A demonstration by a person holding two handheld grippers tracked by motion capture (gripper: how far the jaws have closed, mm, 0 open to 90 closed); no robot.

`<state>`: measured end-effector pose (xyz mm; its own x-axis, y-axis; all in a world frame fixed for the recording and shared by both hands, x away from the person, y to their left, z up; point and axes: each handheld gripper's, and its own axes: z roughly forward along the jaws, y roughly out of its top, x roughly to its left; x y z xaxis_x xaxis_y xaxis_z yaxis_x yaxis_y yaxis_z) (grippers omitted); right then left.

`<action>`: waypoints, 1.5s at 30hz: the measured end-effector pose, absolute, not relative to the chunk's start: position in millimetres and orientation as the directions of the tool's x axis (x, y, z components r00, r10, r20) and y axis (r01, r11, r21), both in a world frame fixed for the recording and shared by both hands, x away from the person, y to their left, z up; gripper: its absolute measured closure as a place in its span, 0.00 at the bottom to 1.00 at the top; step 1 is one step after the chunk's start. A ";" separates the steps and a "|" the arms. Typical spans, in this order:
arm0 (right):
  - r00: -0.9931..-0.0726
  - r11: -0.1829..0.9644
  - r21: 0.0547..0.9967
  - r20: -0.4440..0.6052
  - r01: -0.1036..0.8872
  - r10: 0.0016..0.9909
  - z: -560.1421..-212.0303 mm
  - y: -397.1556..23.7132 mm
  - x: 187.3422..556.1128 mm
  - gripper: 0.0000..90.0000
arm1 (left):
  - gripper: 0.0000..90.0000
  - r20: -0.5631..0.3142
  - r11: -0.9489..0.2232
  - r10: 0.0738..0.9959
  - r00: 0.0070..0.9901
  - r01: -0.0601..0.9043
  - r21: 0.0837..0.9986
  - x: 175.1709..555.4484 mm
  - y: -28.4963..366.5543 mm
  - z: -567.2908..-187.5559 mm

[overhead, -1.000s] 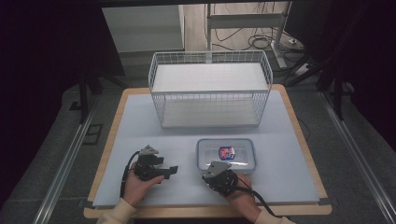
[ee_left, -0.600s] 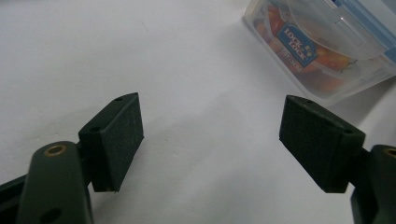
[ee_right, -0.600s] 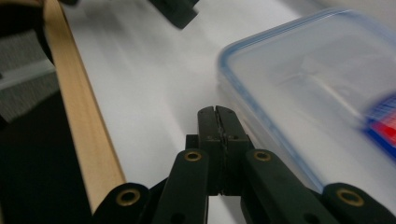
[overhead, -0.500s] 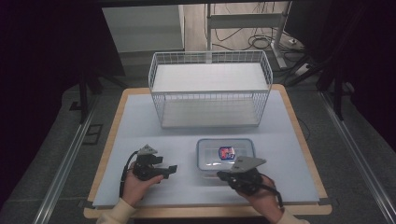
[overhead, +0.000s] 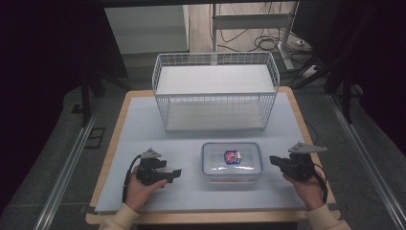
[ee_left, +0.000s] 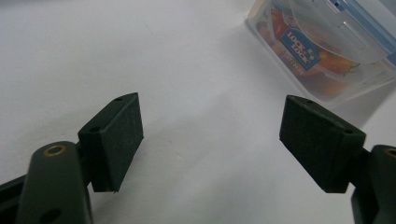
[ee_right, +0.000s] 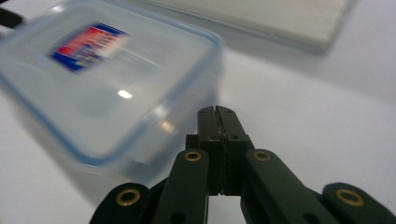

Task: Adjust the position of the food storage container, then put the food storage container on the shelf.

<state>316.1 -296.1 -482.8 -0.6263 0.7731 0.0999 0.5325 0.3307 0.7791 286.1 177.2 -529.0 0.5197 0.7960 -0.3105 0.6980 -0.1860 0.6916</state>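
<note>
Table [overhead: 143, 124], pale top w/ wood edge: wire basket [overhead: 215, 91] at back, clear lidded container [overhead: 231, 163] centre-front.

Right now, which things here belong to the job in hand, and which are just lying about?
In the job:
- lidded box, between the two grippers
- left gripper, fingers apart, holding nothing
- right gripper, fingers closed, holding nothing

Lying about:
- wire basket, behind the box at the back of the table
- cables on the floor behind the table
</note>
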 end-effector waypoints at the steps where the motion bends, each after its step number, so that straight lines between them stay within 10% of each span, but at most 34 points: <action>1: -0.621 0.325 0.776 0.107 0.541 0.777 -485.0 -298.7 318.0 1.00 | 0.23 -0.311 -0.186 0.796 0.520 0.698 0.692 286.1 177.3 -529.0; 14: -0.607 0.343 0.738 0.112 0.580 0.786 -494.0 -299.2 323.4 0.87 | 0.23 -0.309 -0.183 0.798 0.517 0.697 0.694 286.2 178.0 -528.9; 15: -0.589 0.326 0.741 0.116 0.588 0.800 -494.0 -299.6 324.5 0.63 | 0.23 -0.311 -0.178 0.799 0.515 0.696 0.695 286.3 178.4 -528.8; 17: -0.556 0.296 0.752 0.111 0.589 0.824 -492.8 -300.4 325.6 0.46 | 0.22 -0.311 -0.172 0.801 0.512 0.694 0.699 286.3 179.1 -528.2; 24: -0.522 0.187 0.777 0.205 0.602 0.828 -487.2 -307.5 328.5 0.23 | 0.21 -0.261 -0.191 0.812 0.522 0.661 0.726 284.3 171.6 -519.7; 45: -0.560 0.198 0.748 0.266 0.633 0.784 -482.3 -308.2 322.1 0.20 | 0.19 -0.470 -0.065 0.712 0.522 0.715 0.696 306.5 142.5 -506.7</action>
<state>322.1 -308.2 -482.3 -0.5603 0.7843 0.2663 0.6330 0.1981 0.7484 306.5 142.5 -506.7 0.5215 0.7121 -0.4700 0.7154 -0.0648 0.6957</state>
